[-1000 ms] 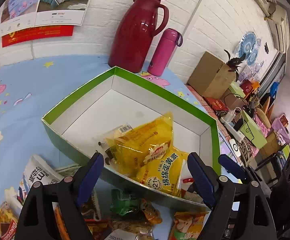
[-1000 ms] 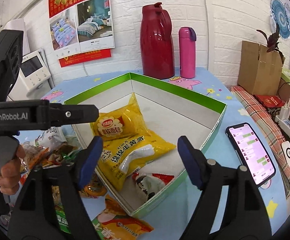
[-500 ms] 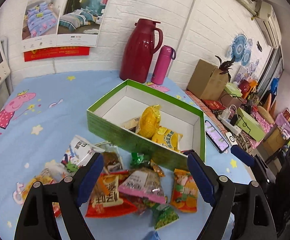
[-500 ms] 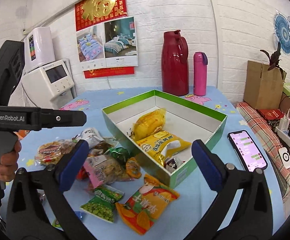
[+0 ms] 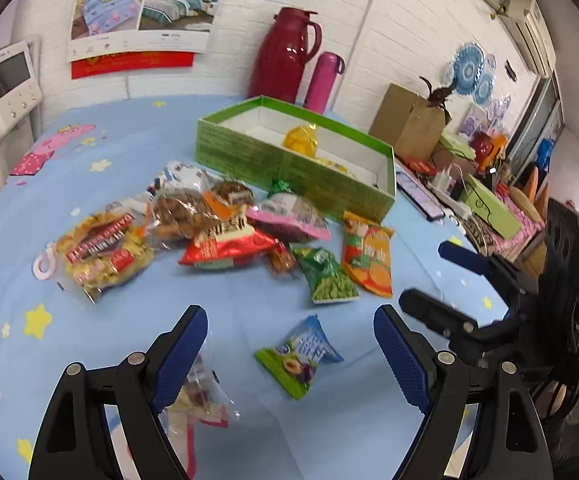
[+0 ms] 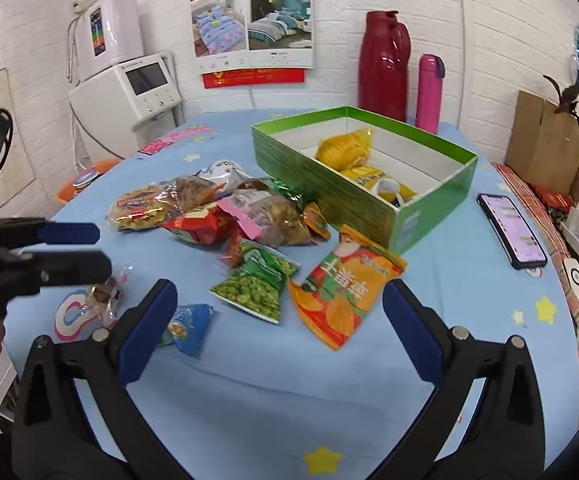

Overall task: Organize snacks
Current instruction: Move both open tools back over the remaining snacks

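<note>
Both grippers hovered over the blue surface (image 6: 469, 280), holding nothing. Left gripper (image 5: 289, 344) had fingers spread wide, w/ a small blue-green packet (image 5: 299, 354) lying between them and a clear-wrapped snack (image 5: 197, 396) by the left finger, contact unclear. Right gripper (image 6: 279, 320) fingers also wide; orange packet (image 6: 341, 288) and green pea bag (image 6: 255, 284) sat just ahead at 12 o'clock. The main snack pile (image 6: 209, 208) lay at 11 o'clock, touching the green box (image 6: 329, 184), which held yellow packets (image 6: 345, 148). Phone (image 6: 511, 234) at 2 o'clock.
</note>
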Demonstrator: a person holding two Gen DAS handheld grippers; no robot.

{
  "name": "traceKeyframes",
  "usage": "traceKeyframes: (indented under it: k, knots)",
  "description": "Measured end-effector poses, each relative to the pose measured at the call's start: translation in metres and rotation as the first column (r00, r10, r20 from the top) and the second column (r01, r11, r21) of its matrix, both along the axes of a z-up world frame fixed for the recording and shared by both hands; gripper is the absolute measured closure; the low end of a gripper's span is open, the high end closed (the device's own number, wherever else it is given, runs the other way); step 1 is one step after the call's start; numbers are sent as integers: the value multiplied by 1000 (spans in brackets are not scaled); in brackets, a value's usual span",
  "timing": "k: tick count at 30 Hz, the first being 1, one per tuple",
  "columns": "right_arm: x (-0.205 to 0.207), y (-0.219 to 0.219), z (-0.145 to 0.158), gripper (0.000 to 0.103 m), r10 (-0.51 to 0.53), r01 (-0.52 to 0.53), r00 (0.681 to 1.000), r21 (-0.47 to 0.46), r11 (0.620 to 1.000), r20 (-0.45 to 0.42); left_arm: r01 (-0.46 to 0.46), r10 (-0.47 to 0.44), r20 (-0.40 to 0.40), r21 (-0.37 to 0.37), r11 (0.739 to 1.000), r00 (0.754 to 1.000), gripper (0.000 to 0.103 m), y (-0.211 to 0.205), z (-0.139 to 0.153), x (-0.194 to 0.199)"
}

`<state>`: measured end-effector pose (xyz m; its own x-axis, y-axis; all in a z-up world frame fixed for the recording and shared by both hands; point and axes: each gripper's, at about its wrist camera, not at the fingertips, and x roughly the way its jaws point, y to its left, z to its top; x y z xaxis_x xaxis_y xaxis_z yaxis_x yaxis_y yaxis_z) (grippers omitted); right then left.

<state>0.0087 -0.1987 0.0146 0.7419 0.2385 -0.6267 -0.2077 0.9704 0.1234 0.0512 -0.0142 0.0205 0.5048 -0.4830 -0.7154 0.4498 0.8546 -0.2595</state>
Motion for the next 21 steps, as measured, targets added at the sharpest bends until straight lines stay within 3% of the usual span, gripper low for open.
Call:
traceKeyframes:
  k: [7,11,13,16,21]
  knots:
    - [-8,-29,-3,1,-97,98,995,25,995,-38,106,-104,-46,54,993,994,21,-31,-29,4]
    - [2,-28,-5,1,-81,86,994,73,994,-71,147,-141,-91,64,987,986,39,-35,-45,3]
    - [10,-18,-6,1,-39,47,996,97,994,-79,141,-136,-50,109,984,989,47,-35,-48,-1]
    - [23,4,-8,1,39,-30,995,110,993,-87,149,-143,-66,92,985,988,67,-31,-49,-2]
    - [48,39,-20,22,148,-139,980,77,987,-130,168,-164,-63,67,984,984,66,-26,-50,-9]
